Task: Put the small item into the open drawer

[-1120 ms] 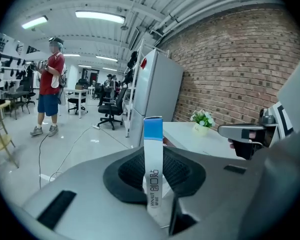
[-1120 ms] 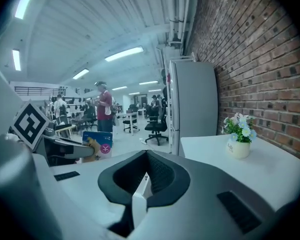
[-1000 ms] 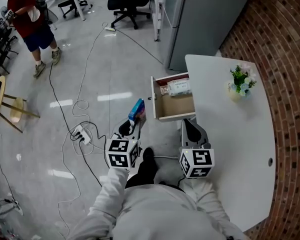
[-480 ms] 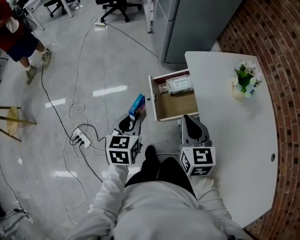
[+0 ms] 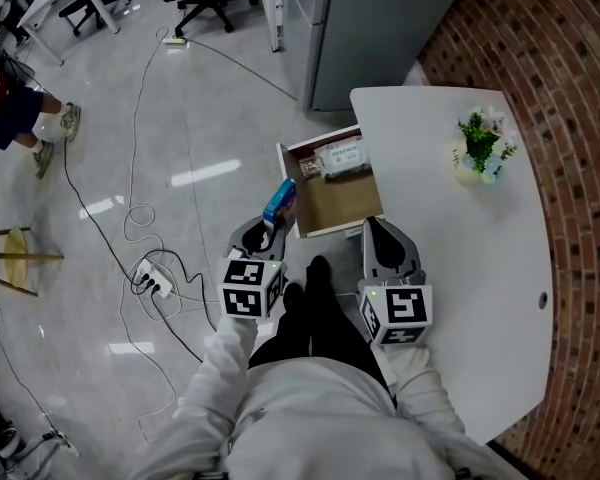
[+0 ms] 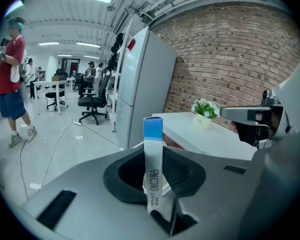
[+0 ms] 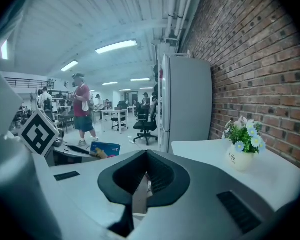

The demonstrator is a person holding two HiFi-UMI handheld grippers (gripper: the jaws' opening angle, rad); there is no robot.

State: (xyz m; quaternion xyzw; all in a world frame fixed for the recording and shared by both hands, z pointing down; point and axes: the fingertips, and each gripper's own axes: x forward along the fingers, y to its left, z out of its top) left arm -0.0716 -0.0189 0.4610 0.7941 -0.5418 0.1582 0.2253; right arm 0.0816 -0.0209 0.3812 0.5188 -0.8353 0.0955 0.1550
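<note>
Left gripper (image 5: 268, 226) shifted nearer open drawer (image 5: 342, 204) than second ago; small box (image 5: 279, 200), blue-topped, now just beside drawer's front edge, over floor (image 5: 130, 148). Box upright, clamped between left jaws. Right gripper (image 5: 377, 230) jaws together, nothing between them, near surface (image 5: 460, 268) edge, just beside drawer. Packets (image 5: 336, 158) at drawer's back. Flower pot (image 5: 477, 154) on surface, well apart.

Left gripper (image 6: 155, 204) clamps upright slim box (image 6: 153, 166); white table (image 6: 200, 136), flower pot (image 6: 203, 120) beyond.
</note>
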